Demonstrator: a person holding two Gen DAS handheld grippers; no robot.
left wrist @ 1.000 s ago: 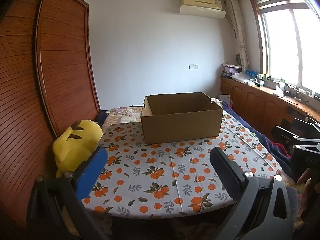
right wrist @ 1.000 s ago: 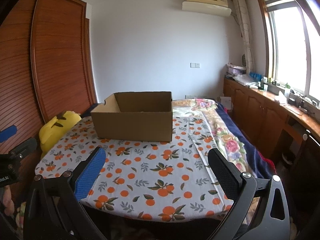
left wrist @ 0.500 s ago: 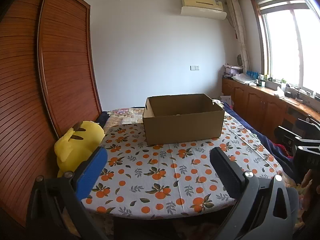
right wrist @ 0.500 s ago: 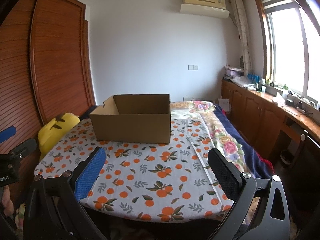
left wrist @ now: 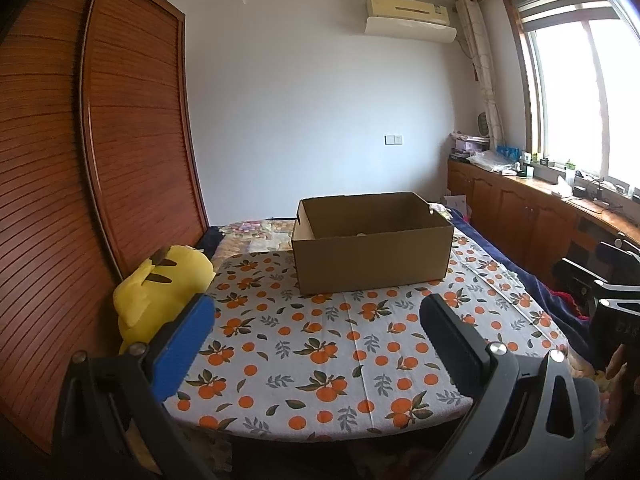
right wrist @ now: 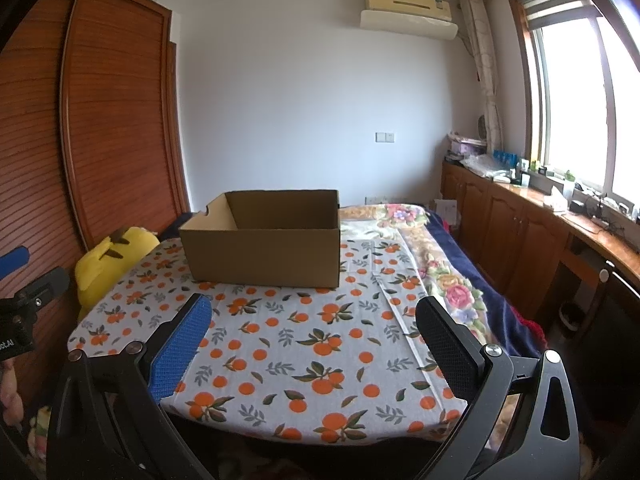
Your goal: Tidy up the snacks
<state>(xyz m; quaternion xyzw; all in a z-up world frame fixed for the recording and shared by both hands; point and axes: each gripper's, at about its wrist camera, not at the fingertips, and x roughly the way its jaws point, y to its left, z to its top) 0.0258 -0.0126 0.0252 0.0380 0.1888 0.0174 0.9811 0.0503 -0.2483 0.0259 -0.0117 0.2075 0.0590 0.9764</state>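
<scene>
Since the earlier frames both cameras have risen and tipped slightly, so the cardboard box [left wrist: 372, 242] now sits lower in each view and more of the ceiling shows; the box itself has not shifted on the cloth.

The left gripper [left wrist: 316, 340] hangs released above the near edge of the bench [left wrist: 320, 360], its blue pad and black pad spread wide with nothing between them. The right gripper [right wrist: 312, 338] is likewise released, fingers apart and empty, above the same near edge, a little further to the right. Each gripper shows at the edge of the other's view, with part of a hand below it.

The bench carries a white cloth printed with oranges and leaves. The open-topped box stands on the far half of this cloth, well apart from both grippers. In the left view something small and pale lies low against the box's inner far wall, too small to identify. No snack can be made out in either view.

A yellow plush toy [left wrist: 164, 284] leans at the left edge of the bench, against the brown slatted wardrobe [left wrist: 100, 160]. Beyond and to the right of the cloth lies a floral bedcover [right wrist: 436, 276] with a dark blue blanket beside it. A wooden counter [right wrist: 560, 216] with small clutter runs under the window on the right, and an air conditioner [left wrist: 410, 16] hangs high on the white wall.
</scene>
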